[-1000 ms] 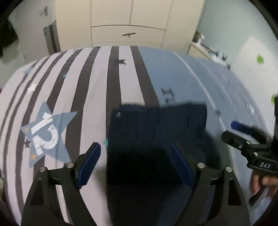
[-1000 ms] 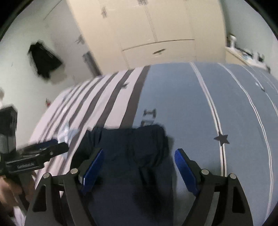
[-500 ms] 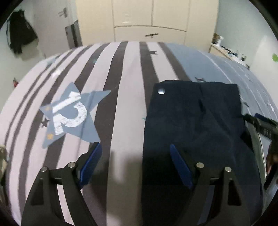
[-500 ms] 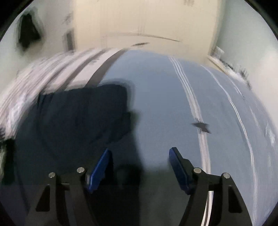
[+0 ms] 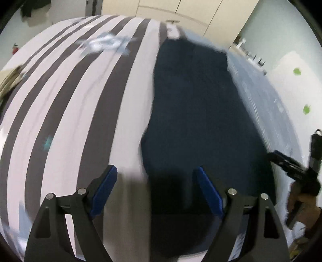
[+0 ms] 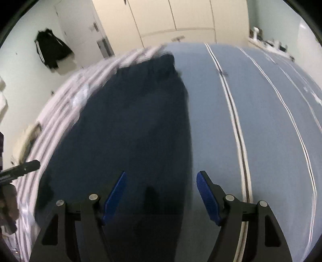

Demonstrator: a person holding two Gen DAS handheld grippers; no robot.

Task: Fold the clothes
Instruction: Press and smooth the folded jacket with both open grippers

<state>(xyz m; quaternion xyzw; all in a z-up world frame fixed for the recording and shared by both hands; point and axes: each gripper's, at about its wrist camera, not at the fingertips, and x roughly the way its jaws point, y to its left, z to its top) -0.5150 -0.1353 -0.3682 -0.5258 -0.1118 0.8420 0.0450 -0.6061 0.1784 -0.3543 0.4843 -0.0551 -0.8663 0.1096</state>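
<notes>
Dark navy garment [image 5: 201, 112] lies spread flat on the bed [image 5: 84, 104], running lengthwise away from both cameras. I cannot make out seams or type through the blur; it reads as one long dark panel. Its left edge sits on the grey-and-white striped part of the bedcover, its right edge on the plain blue part [image 6: 261, 121].

Left tool [image 5: 155, 189]: jaws stand wide, released, nothing clamped. It hangs over the garment's left border near the close end; the left blue pad is above striped cover, the right pad above dark cloth. I cannot tell whether the tips touch the fabric.

Right tool [image 6: 161, 191]: jaws apart, released, nothing pinched between the pads. It hangs over the garment's right border near the close end; the left pad is above dark cloth, the right pad above blue cover. Contact with the fabric not resolvable.

Each tool shows at the rim of the other's view, with the gripping hand [image 5: 301, 203] visible beside the garment's right side in the left wrist view.

Background: cream wardrobe [image 6: 171, 18] beyond the foot of the bed, a black jacket [image 6: 52, 50] hanging on the pale wall, and a white star print [image 5: 104, 43] on the stripes, smeared by motion.
</notes>
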